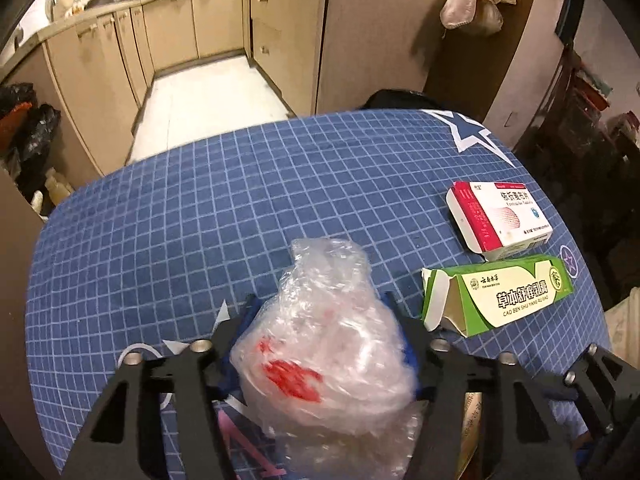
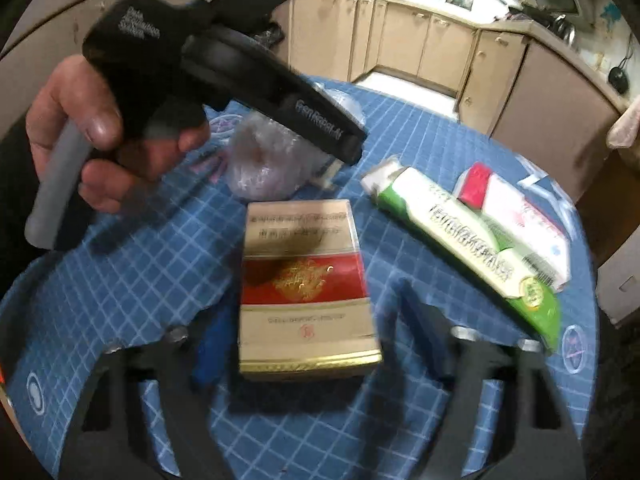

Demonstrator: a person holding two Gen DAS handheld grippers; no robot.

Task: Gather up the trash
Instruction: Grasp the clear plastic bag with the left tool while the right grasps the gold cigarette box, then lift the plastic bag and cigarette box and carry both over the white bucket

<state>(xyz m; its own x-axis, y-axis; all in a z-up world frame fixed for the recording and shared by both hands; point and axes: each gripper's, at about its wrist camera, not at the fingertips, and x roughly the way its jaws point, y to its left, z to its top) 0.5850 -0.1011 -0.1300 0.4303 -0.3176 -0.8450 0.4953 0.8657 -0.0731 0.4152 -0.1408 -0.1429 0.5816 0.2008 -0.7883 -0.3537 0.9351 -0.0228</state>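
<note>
My left gripper [image 1: 320,332] is clamped on the plastic wad [image 1: 328,344] over the table [image 1: 160,220], soft enough to slip out; right gripper [image 2: 308,344] is spread open around the red-gold box [image 2: 304,288], edges may snag

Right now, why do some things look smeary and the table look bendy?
Left wrist view: the fisheye lens bends the blue grid tablecloth, and the crumpled plastic bag in the left tool smears near its red print. Right wrist view: the red and gold box, green box and right tool blur.
</note>
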